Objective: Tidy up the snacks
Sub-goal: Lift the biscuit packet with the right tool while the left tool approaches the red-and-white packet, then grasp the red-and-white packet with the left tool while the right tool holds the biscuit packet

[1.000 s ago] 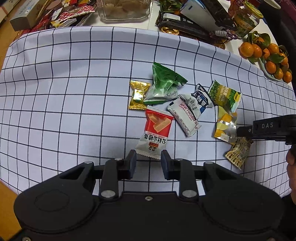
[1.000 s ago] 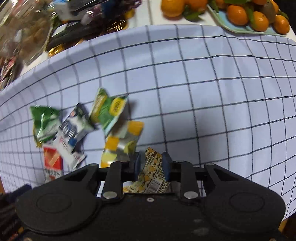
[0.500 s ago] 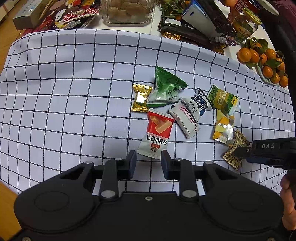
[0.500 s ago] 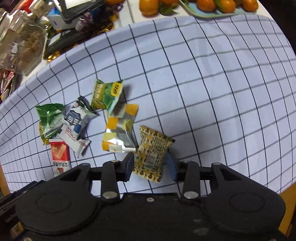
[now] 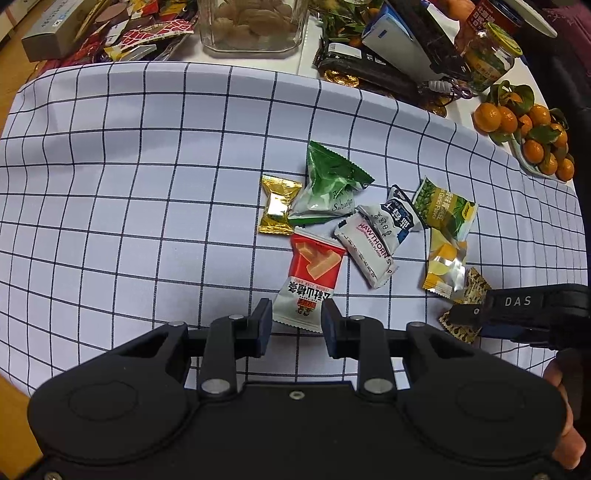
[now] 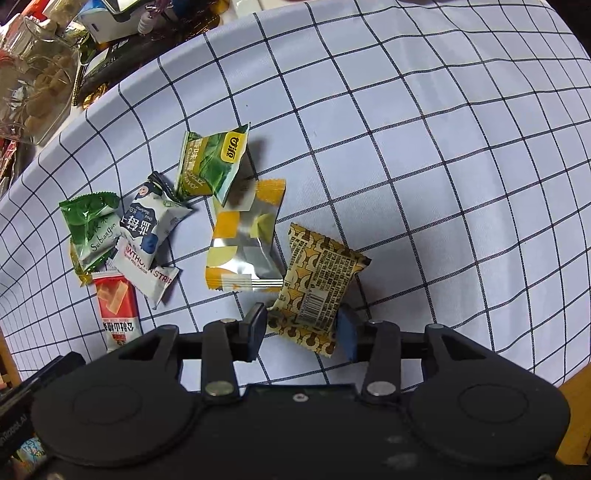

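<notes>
Several snack packets lie clustered on the checked cloth (image 5: 129,166). My left gripper (image 5: 296,325) hovers open over the lower end of a red-and-white packet (image 5: 314,273), not pressing it. My right gripper (image 6: 300,330) points straight down with its jaws opening. A brown patterned packet (image 6: 317,280) lies flat on the cloth between them, no longer pinched. It rests beside a yellow-silver packet (image 6: 243,243). Further left are a green pea packet (image 6: 210,162), a blue-white packet (image 6: 151,225), a white Hawthorn strip (image 6: 147,273) and a green packet (image 6: 92,229). A gold candy (image 5: 277,205) sits at the far left.
Behind the cloth stand a glass jar (image 5: 255,26), boxes and wrappers (image 5: 110,33), and a dish of tangerines (image 5: 524,129) at the right. A hand (image 5: 565,406) holds the right gripper (image 5: 465,314). Bare cloth stretches left of the cluster and right of the brown packet.
The right gripper's jaws spread and let go of the brown patterned packet, which now lies beside the yellow-silver one. The gripper rolled a little. The left gripper kept still.
</notes>
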Tool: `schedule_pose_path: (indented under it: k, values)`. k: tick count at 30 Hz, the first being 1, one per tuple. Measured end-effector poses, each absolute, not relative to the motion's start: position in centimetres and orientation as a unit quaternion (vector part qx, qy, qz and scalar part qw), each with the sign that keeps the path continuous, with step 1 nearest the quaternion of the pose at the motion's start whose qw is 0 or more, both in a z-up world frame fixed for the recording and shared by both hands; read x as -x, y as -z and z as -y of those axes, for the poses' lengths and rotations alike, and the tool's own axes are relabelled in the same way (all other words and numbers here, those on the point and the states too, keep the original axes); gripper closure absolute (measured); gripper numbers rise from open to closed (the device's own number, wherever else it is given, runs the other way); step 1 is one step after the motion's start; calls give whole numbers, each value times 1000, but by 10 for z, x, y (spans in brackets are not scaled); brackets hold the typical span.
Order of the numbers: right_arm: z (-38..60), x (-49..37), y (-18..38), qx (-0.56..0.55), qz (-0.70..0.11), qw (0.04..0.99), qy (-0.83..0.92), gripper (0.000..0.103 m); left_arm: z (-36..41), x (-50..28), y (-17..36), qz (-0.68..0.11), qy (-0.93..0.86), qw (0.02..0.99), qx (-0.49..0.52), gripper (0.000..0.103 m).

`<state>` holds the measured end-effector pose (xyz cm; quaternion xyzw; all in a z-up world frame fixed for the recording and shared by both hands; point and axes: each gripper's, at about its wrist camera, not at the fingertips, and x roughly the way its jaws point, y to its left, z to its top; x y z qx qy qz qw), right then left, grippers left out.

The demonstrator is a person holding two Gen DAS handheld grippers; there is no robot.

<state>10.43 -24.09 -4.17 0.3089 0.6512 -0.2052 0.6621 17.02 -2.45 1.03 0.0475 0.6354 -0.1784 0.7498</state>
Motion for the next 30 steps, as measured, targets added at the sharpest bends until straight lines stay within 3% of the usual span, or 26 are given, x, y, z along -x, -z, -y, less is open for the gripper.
schedule_pose_path:
  k: [30]
  values:
    - [263,-95,36,-345,-643,650,210,58,58,-172,22,-608,178,765,-120,64]
